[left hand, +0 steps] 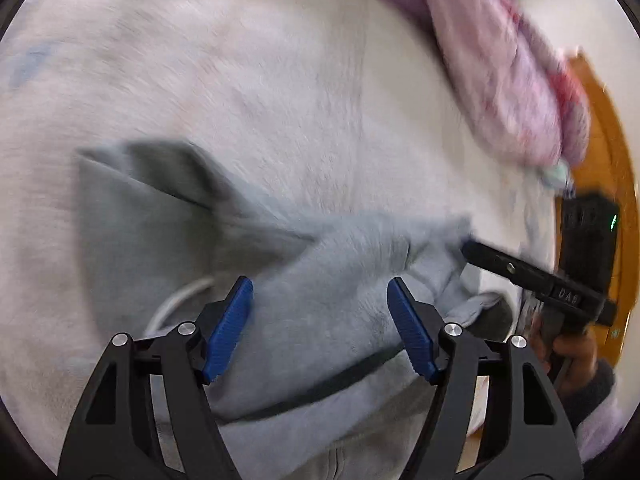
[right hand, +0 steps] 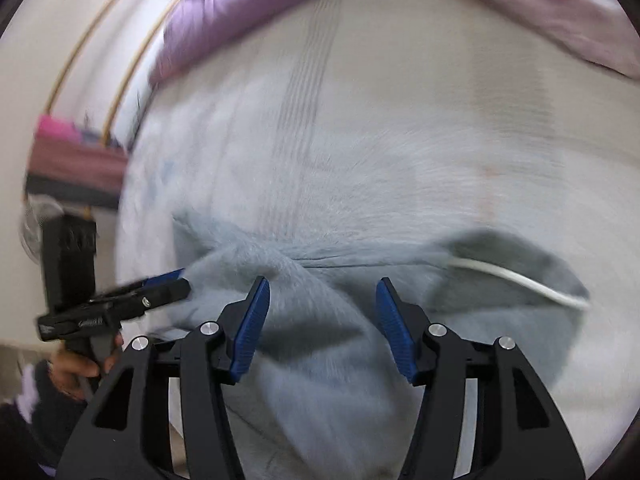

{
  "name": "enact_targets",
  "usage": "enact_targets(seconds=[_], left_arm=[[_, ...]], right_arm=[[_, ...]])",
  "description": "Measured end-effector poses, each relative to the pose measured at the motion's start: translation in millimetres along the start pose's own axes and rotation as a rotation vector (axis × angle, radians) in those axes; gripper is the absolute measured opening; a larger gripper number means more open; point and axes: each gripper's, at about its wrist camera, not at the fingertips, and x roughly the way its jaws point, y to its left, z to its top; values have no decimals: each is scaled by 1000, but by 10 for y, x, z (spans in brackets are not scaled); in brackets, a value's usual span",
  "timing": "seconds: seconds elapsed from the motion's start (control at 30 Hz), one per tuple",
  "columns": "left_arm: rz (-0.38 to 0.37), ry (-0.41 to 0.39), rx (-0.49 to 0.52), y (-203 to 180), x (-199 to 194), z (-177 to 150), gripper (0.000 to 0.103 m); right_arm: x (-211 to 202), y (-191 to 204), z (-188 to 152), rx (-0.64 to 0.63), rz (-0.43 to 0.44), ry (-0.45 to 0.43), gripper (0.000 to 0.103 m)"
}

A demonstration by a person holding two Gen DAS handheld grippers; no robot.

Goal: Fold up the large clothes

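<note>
Both tongs stand apart with nothing clamped: the left tongs (left hand: 320,326) and the right tongs (right hand: 322,326) hover just above the grey hoodie (left hand: 328,304), which lies bunched beneath them on the pale bed sheet (left hand: 248,80). Its white drawstring (right hand: 520,280) trails to the right of the right tongs. This looks like a release between folds; next, each needs a fresh edge to pinch
</note>
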Motion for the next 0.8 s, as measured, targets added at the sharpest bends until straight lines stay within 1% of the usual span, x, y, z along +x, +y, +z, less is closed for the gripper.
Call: enact_targets(seconds=[0.03,0.07,0.1,0.13,0.17,0.2,0.23,0.3,0.33,0.37,0.4,0.43,0.47,0.5,0.53,0.57,0.6,0.63,0.67,0.73,0.77,0.8], left_arm=[[14,30,19,-51,62,-8,70],[27,50,41,-86,112,-40,69],[61,62,74,-130,151,-61,66],[71,63,86,-146,174,-75,51],[78,64,86,-133,178,-76,29],[82,62,82,-132,161,-66,21],[78,43,103,-170,98,-50,10],[97,-30,163,-327,-79,-33,10],[101,-88,190,-421,-231,-16,9],[97,-163,215,-522,-420,-9,9],[89,-228,240,-598,-583,-53,9],[80,-293,265,-687,-757,-73,10],[65,-346,289,-746,-912,-130,9],[43,-385,316,-805,-1080,-225,9],[15,-407,332,-831,-1209,-344,10],[0,-401,340,-829,-1281,-484,10],[-3,-390,341,-834,-1286,-600,10],[-14,-360,342,-801,-1269,-806,10],[-11,-342,344,-751,-1263,-926,10],[20,-273,348,-688,-1047,-1384,11],[32,-222,325,-620,-880,-1577,12],[45,-183,299,-550,-730,-1684,13]], right_arm=[[107,30,12,-8,4,42,54],[173,44,16,-14,-7,57,53],[256,73,5,-35,-12,84,43],[281,87,-1,-44,-18,87,32],[287,86,-5,-38,-28,86,13],[257,88,-9,-25,-5,77,8],[168,129,-9,-33,5,43,7],[-72,294,17,-84,-15,-44,7],[-173,377,30,-104,-23,-83,7],[-335,497,42,-137,-34,-145,6],[-516,614,37,-167,-39,-213,6],[-634,691,15,-185,-39,-262,6],[-809,787,-48,-207,-22,-323,6],[-953,862,-143,-224,-8,-354,6],[-1061,917,-267,-244,-9,-374,6],[-1100,962,-376,-259,-3,-371,6],[-1127,990,-542,-268,-1,-349,6],[-1109,1014,-675,-272,-3,-336,6],[-1073,1005,-883,-264,3,-304,7],[-911,898,-1332,-214,3,-227,8],[-796,838,-1520,-190,-5,-190,11],[-623,750,-1750,-151,-35,-140,11]])
